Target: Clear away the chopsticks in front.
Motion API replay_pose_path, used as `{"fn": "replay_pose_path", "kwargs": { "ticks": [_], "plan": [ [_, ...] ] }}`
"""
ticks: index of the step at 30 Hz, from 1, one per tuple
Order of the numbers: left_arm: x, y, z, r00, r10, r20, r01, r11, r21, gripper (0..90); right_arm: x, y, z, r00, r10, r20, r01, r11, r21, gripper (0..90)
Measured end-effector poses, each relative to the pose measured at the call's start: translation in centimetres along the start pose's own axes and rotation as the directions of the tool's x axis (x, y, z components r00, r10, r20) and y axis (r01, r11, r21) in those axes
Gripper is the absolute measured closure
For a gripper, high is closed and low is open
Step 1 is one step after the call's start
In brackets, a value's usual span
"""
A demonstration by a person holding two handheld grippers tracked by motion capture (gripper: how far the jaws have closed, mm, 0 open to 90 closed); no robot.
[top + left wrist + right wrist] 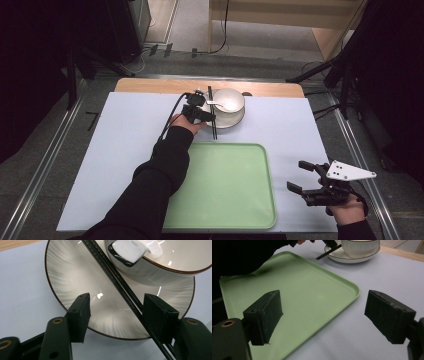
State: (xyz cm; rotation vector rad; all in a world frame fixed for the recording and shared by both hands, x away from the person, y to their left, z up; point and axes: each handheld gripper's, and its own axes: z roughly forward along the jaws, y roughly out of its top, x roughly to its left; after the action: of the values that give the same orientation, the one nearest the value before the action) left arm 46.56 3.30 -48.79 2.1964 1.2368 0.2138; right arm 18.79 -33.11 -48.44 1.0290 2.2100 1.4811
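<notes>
So my left gripper (113, 312) is parked right over the near edge of the plate (75, 282), jaws spread apart with nothing gripped yet. The chopsticks (117, 287) lie as a pair across the plate, leaning on its rim just beside the bowl (175, 267), and their long axis runs diagonally through my gap, passing right up against my right-hand jaw, way off from the other one. So if the chopsticks are what I'm after (my guess, nobody told me), I'd want to nudge sideways to centre them or just let the jaws close and drag them in. There's a spoon (127, 251) sitting in the bowl too. All of that is at the far end of the counter (125, 150), beyond the green tray (225, 185), which has nothing on it. My right gripper (306, 180) is hanging out near the tray's right side, jaws wide apart, holding nothing, well away from the dishes, so the left is clearly the nearer one.
</notes>
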Motion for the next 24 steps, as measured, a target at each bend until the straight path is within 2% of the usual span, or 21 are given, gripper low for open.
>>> {"fn": "replay_pose_path", "kwargs": {
  "ticks": [3, 6, 9, 13, 16, 20, 24],
  "plan": [
    [0.1, -0.1, 0.4, 0.9995, -0.030, 0.004, 0.030, 0.9995, 0.001, 46.8, 0.0, 0.0, 0.0, 1.0000, 0.001, -0.001, -0.001, 1.000, 0.000, 15.0],
    [0.3, -0.1, 0.8, 0.9981, -0.061, 0.003, 0.061, 0.9981, 0.009, 56.7, 0.0, 0.0, 0.0, 1.0000, -0.001, -0.002, 0.001, 1.000, 0.000, 15.0],
    [0.5, -0.1, 1.2, 0.9942, -0.107, 0.005, 0.107, 0.9941, 0.014, 63.5, 0.0, 0.0, 0.0, 1.0000, -0.001, -0.003, 0.001, 1.000, -0.001, 15.0],
    [0.7, -0.1, 1.6, 0.9860, -0.167, 0.000, 0.167, 0.9859, 0.008, 72.6, 0.0, 0.0, 0.0, 1.0000, 0.001, -0.003, -0.001, 1.000, -0.001, 15.0],
    [0.9, -0.1, 1.8, 0.9763, -0.216, 0.000, 0.216, 0.9763, -0.004, 76.2, 0.0, 0.0, 0.0, 1.0000, 0.000, -0.003, 0.000, 1.000, -0.001, 15.0],
    [0.9, -0.2, 1.8, 0.9702, -0.242, -0.005, 0.242, 0.9701, -0.016, 79.4, 0.0, 0.0, -0.1, 1.0000, 0.000, -0.003, 0.000, 1.000, 0.002, 15.0],
    [1.2, -0.3, 1.8, 0.9594, -0.282, -0.008, 0.282, 0.9593, -0.021, 83.8, 0.1, 0.0, -0.1, 1.0000, 0.002, -0.003, -0.002, 1.000, 0.002, 15.0]
  ]
}}
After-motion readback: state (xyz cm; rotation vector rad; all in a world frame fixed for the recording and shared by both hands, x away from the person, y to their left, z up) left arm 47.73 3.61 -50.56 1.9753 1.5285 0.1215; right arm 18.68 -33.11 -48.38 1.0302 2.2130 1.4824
